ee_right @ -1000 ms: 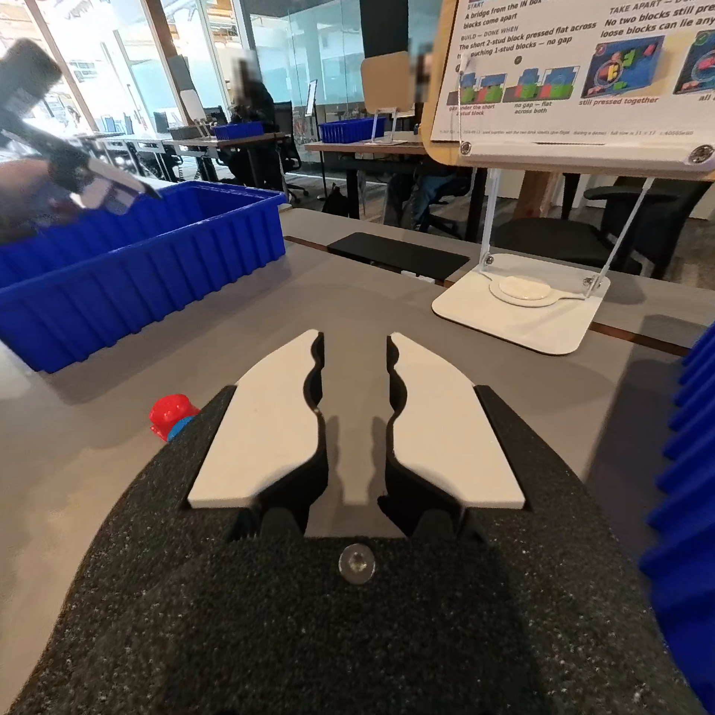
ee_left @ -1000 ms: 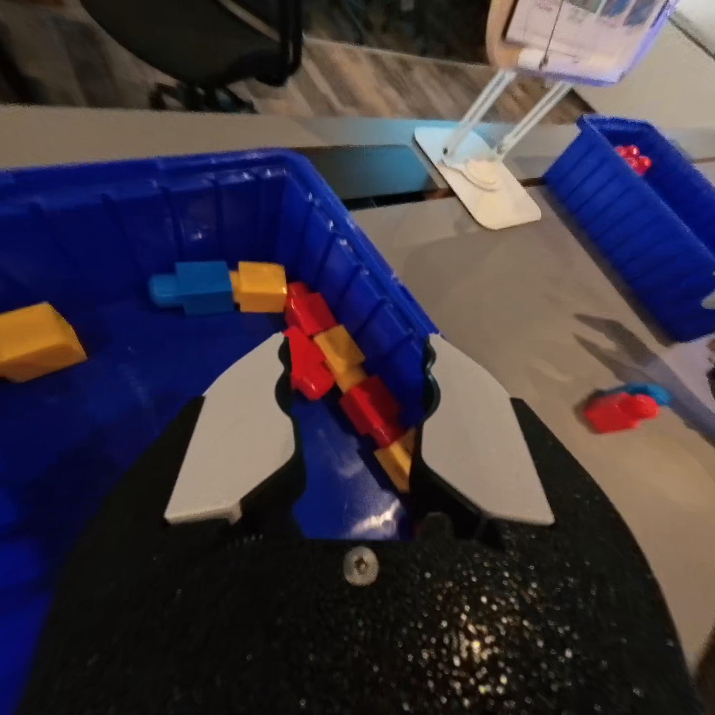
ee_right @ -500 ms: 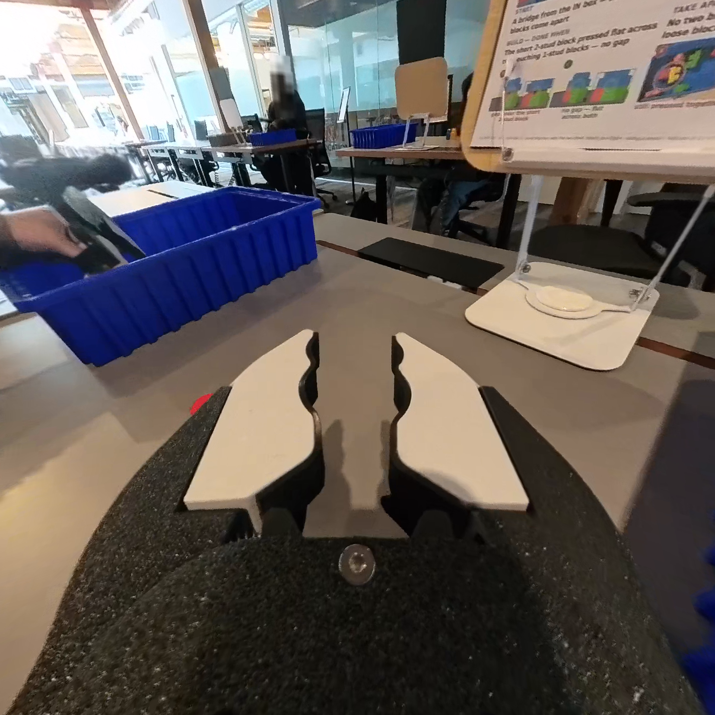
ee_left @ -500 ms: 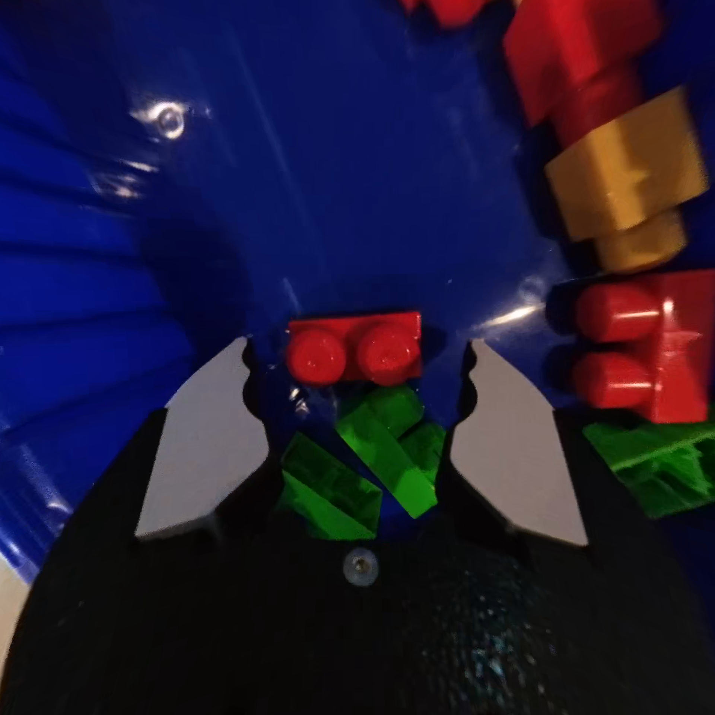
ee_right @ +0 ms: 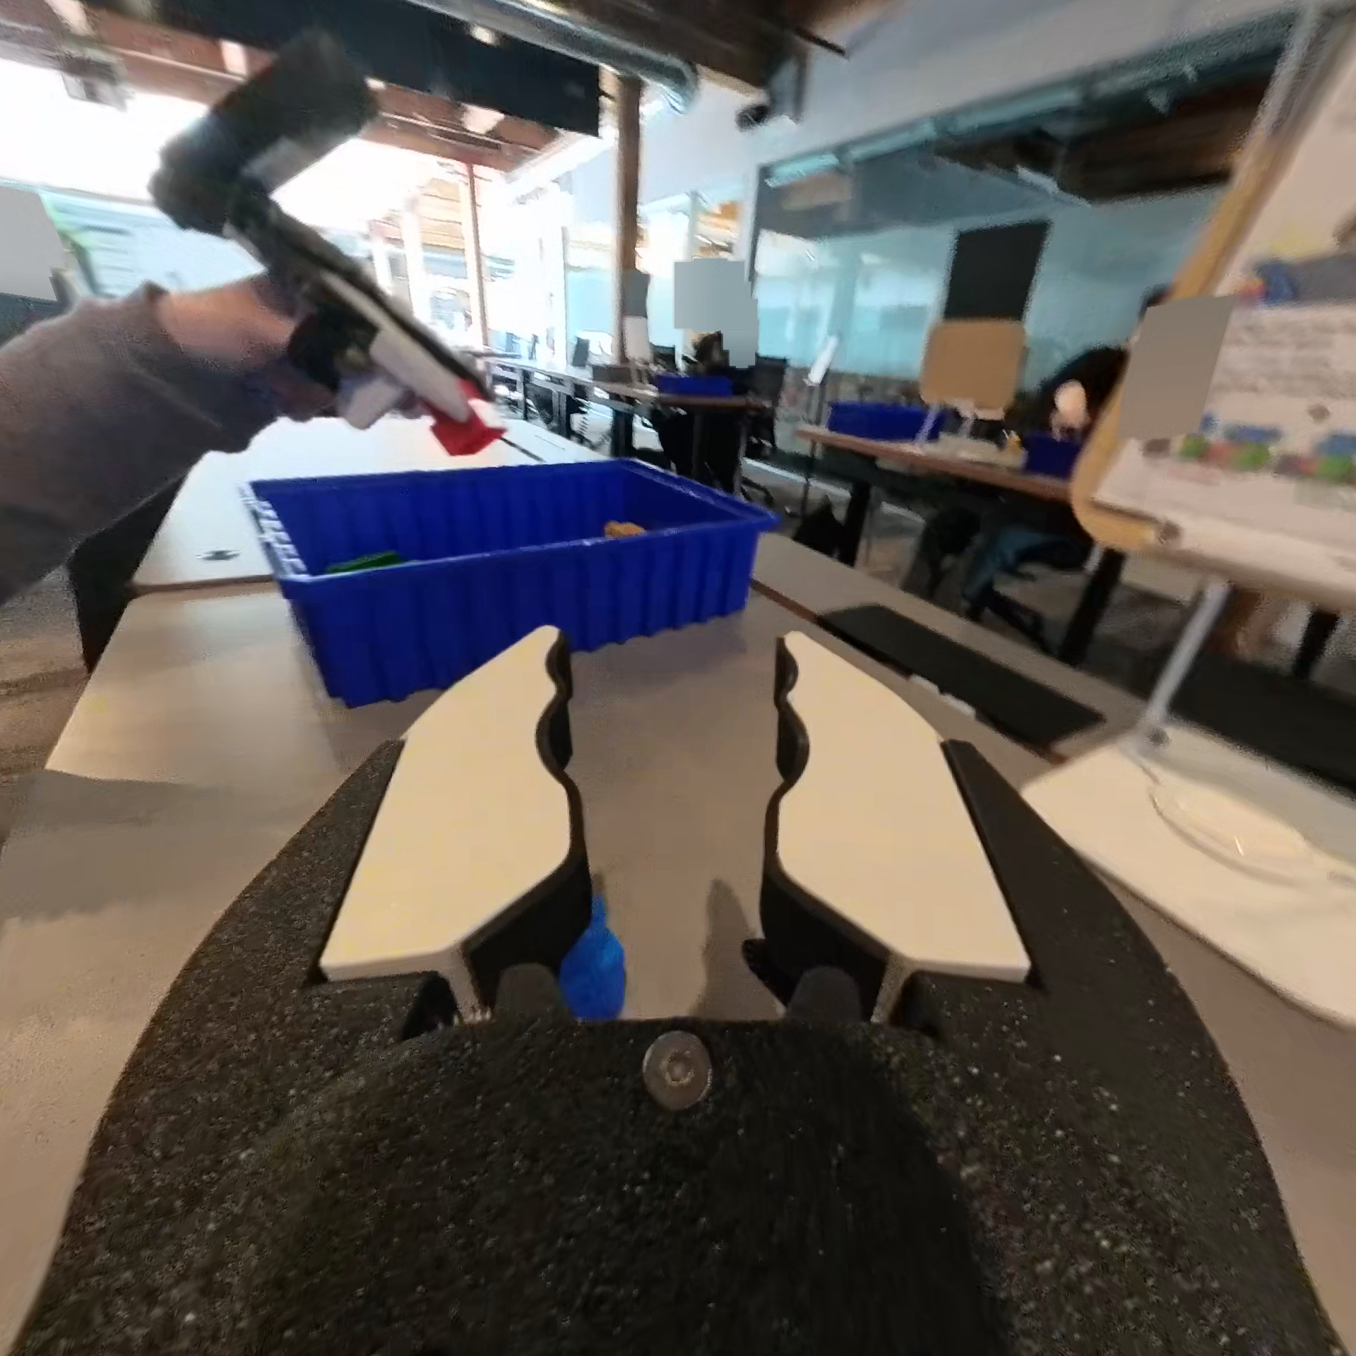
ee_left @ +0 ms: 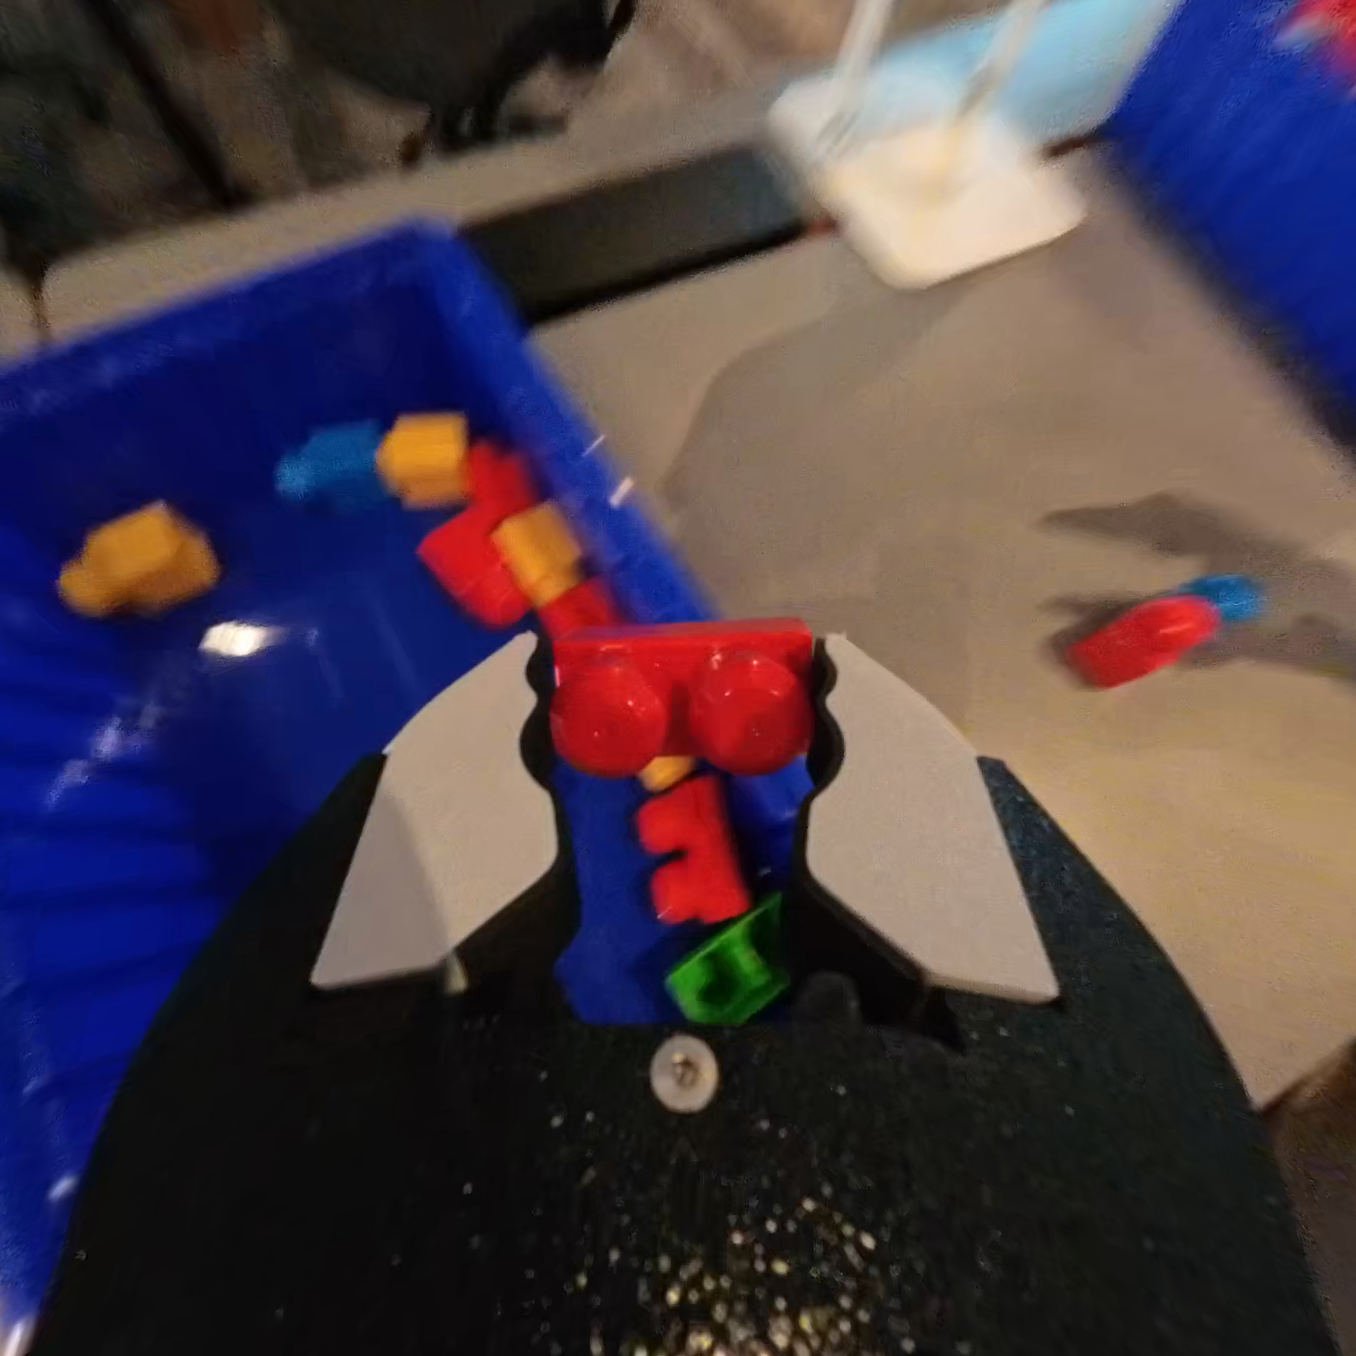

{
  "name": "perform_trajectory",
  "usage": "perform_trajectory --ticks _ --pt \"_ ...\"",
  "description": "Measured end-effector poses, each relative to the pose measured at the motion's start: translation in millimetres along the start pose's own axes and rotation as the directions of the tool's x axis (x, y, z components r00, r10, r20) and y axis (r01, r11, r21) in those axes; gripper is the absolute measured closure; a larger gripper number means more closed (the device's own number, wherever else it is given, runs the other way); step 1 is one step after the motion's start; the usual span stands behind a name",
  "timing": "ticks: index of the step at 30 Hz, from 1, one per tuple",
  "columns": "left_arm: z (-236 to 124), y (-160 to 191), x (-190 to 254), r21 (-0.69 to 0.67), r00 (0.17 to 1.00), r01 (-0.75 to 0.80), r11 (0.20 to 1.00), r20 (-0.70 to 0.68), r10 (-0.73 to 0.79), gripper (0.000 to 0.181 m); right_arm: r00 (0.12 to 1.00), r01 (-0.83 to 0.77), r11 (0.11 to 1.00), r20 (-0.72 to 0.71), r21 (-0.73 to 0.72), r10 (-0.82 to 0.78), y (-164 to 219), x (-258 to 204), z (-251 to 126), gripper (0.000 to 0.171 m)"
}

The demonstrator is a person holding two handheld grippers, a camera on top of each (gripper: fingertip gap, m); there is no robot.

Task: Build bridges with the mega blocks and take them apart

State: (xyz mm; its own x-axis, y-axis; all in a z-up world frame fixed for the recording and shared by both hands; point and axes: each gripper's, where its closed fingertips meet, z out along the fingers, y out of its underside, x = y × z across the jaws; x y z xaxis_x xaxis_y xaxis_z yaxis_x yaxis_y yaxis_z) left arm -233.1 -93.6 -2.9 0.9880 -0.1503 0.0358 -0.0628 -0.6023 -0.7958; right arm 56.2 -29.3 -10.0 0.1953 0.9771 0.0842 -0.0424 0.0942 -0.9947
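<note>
My left gripper [ee_left: 681, 664] is shut on a red two-stud block [ee_left: 679, 693] and holds it in the air above the right wall of the blue bin [ee_left: 514, 345]. It also shows in the right wrist view [ee_right: 469, 433], raised over the bin [ee_right: 514, 587] with the red block [ee_right: 466, 434] at its tip. Red, yellow, blue and green blocks lie in the bin, among them a red one [ee_left: 477, 550] and a green one [ee_left: 730, 968]. A red and blue block pair [ee_left: 1152, 638] lies on the grey table. My right gripper [ee_right: 671, 660] is open and empty above the table, with a blue block [ee_right: 594, 968] below it.
A second blue bin [ee_left: 1247, 183] stands at the right. A white stand [ee_left: 946, 191] with an instruction card [ee_right: 1247, 411] is at the back of the table. A black strip [ee_right: 954, 675] lies across the table. Other desks, bins and seated people are far behind. There is about 30 cm between the tips of the two grippers.
My left gripper closed on the red two-stud block in the bin and lifted it out. My right gripper has opened wider and swung left toward the bin.
</note>
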Motion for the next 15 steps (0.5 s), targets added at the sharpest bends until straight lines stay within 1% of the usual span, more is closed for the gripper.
perform_trajectory --ticks 1,3,6,7,9,11,13,15 --pt "-3 -15 28 0.04 0.999 -0.045 0.998 -0.021 0.046 0.114 0.999 0.046 0.999 0.024 0.018 -0.046 -4 -10 6 0.114" --pt "5 -27 80 0.06 0.988 -0.152 0.987 -0.024 0.154 0.114 0.984 0.171 0.984 0.035 0.05 -0.173 -8 -29 18 0.109" --pt "33 -27 138 0.061 0.965 -0.262 0.963 0.003 0.263 0.114 0.929 0.368 0.924 -0.014 0.105 -0.369 -5 -58 31 0.105" --pt "44 -24 155 0.063 0.963 -0.27 0.961 -0.01 0.271 0.114 0.899 0.438 0.895 -0.021 0.087 -0.438 1 -67 35 0.104" --pt "64 -17 184 0.074 0.966 -0.241 0.968 -0.082 0.246 0.114 0.802 0.597 0.802 -0.04 0.016 -0.596 18 -77 40 0.102" --pt "78 -13 200 0.087 0.971 -0.178 0.98 -0.143 0.19 0.113 0.701 0.709 0.704 -0.073 -0.04 -0.709 30 -78 41 0.1" --pt "85 -9 207 0.088 0.974 -0.109 0.99 -0.192 0.125 0.114 0.646 0.754 0.652 -0.093 -0.078 -0.758 36 -75 39 0.097" --pt "88 -6 211 0.086 0.969 -0.056 0.995 -0.235 0.075 0.114 0.624 0.763 0.638 -0.138 -0.107 -0.769 34 -65 36 0.092"
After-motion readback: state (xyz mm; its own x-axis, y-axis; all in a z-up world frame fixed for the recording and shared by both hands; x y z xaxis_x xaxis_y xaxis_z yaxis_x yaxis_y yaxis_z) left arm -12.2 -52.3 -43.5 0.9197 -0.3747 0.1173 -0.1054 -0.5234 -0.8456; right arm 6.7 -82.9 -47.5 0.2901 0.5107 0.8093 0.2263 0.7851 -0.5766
